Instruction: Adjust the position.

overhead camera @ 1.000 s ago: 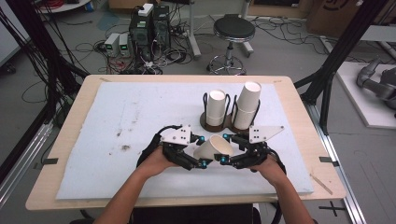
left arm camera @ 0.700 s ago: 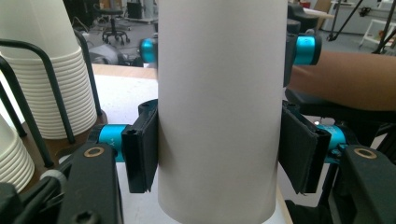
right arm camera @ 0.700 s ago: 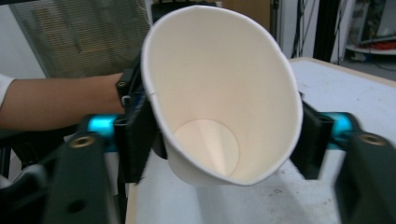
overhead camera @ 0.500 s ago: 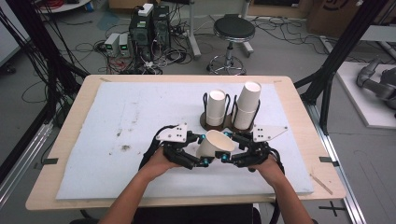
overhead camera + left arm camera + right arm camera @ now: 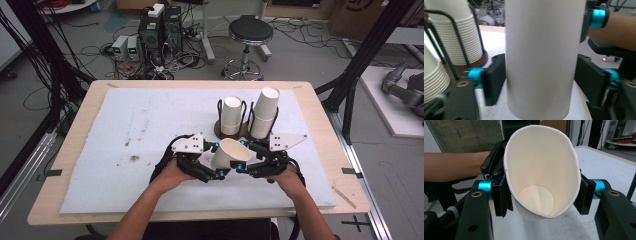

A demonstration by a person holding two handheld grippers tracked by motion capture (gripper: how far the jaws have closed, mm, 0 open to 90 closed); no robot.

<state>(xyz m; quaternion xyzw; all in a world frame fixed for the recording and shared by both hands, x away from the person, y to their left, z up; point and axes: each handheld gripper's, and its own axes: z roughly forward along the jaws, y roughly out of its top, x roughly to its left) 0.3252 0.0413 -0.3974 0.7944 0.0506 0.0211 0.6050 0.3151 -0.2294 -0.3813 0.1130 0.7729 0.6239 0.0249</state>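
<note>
Paper cup (image 5: 230,154) sat between both grippers: right gripper (image 5: 544,195) clamped its squashed rim, left gripper (image 5: 537,82) jaws just closing, gaps remaining beside base. Best: ease right's squeeze.

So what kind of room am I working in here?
Most likely a robotics lab or workshop, not a kitchen or café: computer towers and loose cables sit on the concrete floor, black frame struts flank the table, and a stool stands behind.
</note>
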